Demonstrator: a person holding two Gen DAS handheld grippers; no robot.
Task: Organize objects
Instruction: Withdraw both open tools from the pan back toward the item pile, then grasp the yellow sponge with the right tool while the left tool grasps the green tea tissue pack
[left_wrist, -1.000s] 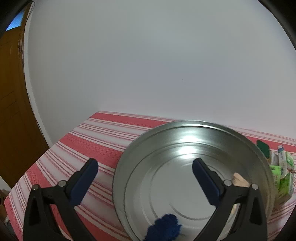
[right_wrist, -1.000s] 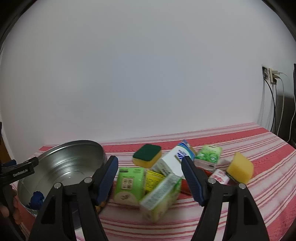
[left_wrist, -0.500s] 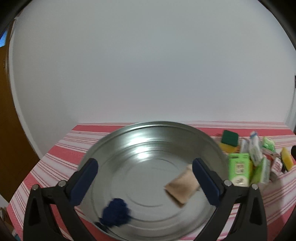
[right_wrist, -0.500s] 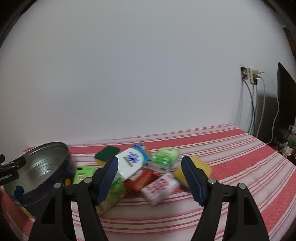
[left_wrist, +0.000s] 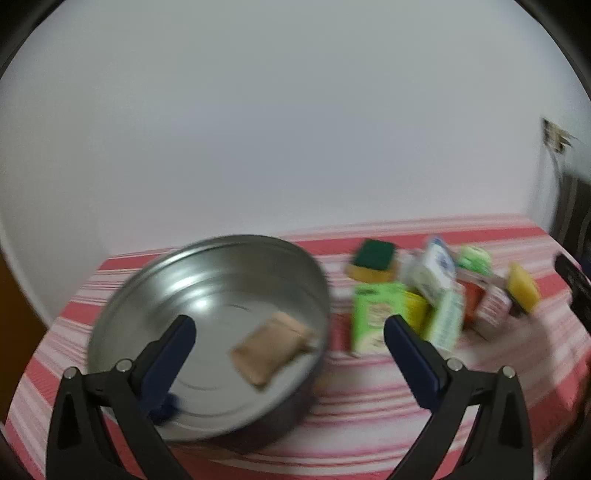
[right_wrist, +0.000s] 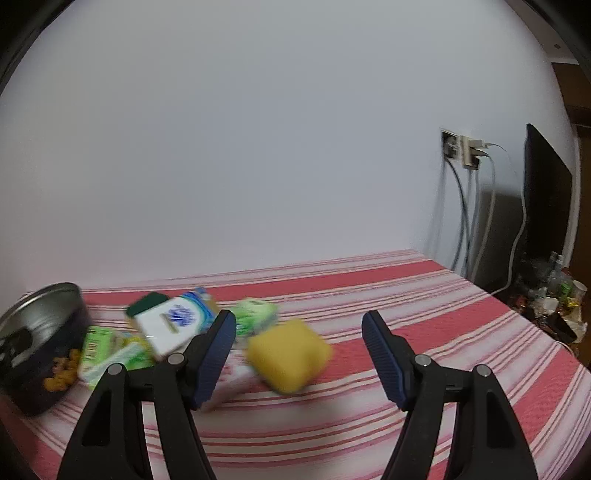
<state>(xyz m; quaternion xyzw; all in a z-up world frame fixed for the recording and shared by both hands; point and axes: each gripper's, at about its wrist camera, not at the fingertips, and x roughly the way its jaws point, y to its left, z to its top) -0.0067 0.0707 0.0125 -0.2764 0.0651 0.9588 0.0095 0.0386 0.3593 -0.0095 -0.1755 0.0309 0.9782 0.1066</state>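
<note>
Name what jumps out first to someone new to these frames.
The big metal basin at the left of the red-striped cloth, holding a tan pouch. To its right, a jumble of cartons and sponges, the yellow sponge nearest the open right gripper. The left gripper is open too.

One metal basin, two sponges, several cartons

Motion blur smears the carton pile; the left claw hides most of a blue object.
</note>
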